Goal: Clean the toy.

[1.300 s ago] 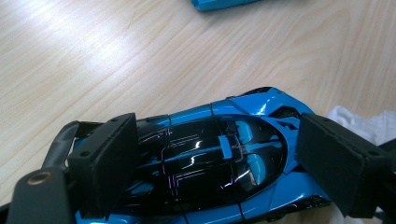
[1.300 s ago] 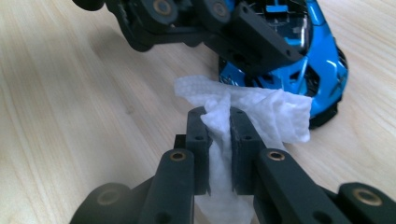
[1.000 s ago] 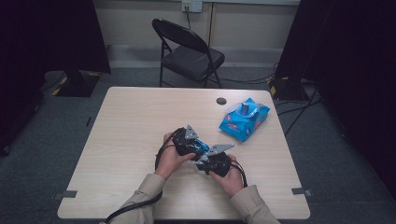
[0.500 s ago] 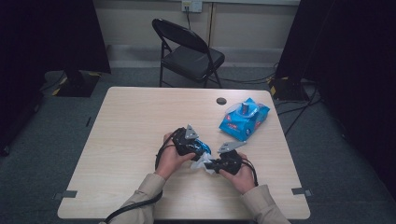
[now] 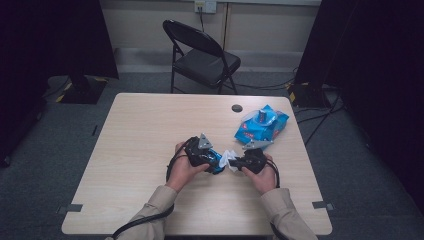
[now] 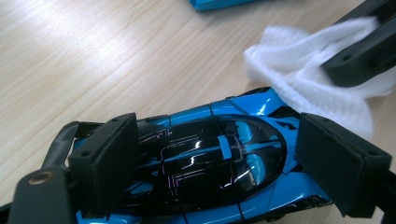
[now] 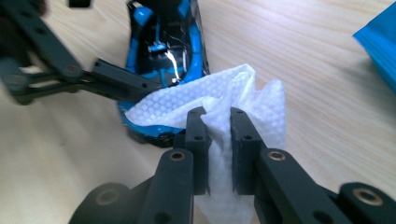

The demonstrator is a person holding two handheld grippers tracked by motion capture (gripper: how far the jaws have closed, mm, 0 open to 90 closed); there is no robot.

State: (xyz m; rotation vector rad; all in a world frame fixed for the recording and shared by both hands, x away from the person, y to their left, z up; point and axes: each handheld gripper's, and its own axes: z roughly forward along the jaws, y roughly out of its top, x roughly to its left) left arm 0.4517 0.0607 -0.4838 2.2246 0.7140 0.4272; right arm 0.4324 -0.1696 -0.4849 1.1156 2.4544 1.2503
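in the high view the person's two hands meet a little below the middle of the frame, over the pale wooden table (image 5: 140,150). the left gripper (image 5: 212,161) sits just left of centre and the right gripper (image 5: 234,163) just right of it, their tips almost together.

the left gripper's jaws stand wide, one pad on each side of a blue and black toy car (image 6: 219,158). in the left gripper view the car lies across the lower half of the frame, its dark glossy canopy between the two black pads; the left pad lies against the car's side, and whether the right pad presses on it cannot be told.

the right gripper's jaws are nearly closed and pinch a crumpled white wipe (image 7: 243,102). in the right gripper view the wipe bulges up out of the narrow gap between the two jaws at lower centre, and its loose upper edge rests on the near end of the car at upper left. in the left gripper view the same wipe shows at upper right, touching the car's end.

a blue packet (image 5: 262,124) lies on the table to the upper right of the hands, apart from them, with a small round dark spot (image 5: 237,108) just beyond it. a black folding chair (image 5: 200,55) stands behind the table at the top of the frame.
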